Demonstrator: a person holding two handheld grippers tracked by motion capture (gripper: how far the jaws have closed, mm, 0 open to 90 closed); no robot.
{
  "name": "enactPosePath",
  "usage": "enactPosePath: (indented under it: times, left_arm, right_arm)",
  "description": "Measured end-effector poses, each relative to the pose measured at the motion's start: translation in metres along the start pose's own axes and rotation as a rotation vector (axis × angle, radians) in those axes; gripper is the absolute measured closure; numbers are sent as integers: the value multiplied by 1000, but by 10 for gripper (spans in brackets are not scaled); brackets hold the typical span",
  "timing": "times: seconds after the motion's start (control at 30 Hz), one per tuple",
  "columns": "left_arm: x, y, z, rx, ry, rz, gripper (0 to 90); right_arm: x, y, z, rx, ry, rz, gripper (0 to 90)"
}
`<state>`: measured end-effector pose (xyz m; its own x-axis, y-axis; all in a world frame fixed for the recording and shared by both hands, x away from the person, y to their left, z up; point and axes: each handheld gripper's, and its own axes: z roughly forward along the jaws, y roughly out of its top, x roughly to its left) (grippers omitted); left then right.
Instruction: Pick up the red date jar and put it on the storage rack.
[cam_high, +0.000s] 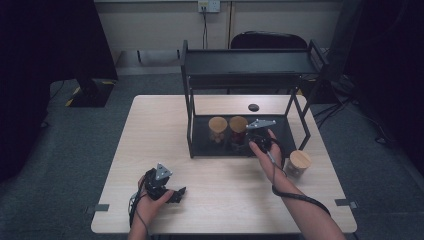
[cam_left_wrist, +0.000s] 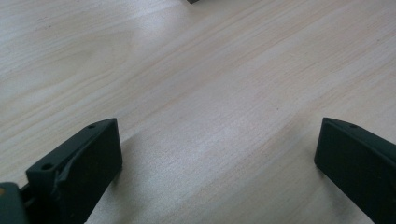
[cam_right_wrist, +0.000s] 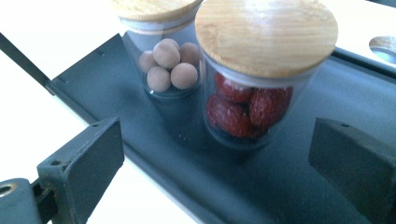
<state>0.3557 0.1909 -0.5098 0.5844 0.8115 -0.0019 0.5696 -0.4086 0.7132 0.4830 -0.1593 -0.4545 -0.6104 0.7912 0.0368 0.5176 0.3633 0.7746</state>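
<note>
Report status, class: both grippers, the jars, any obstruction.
Left gripper open, on table. Right gripper open before red-fruit jar, no contact. Brown-ball jar close behind.

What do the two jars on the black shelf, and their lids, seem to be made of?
Clear jar holding red fruits and clear jar holding beige balls: probably glass or clear plastic, glossy, contents visible through the walls. Round pale lid: probably bamboo or wood, matte, with visible grain.

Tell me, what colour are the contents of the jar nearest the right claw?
Dark red, seen best in the right gripper view.
</note>
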Motion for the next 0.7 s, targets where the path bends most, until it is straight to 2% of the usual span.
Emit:
enactPosePath:
  times: [0.7]
  left_arm:
    - [0,0,0,1,-1,3,3]
  right_arm:
    - [4,-25,-24,2,45,-11,34]
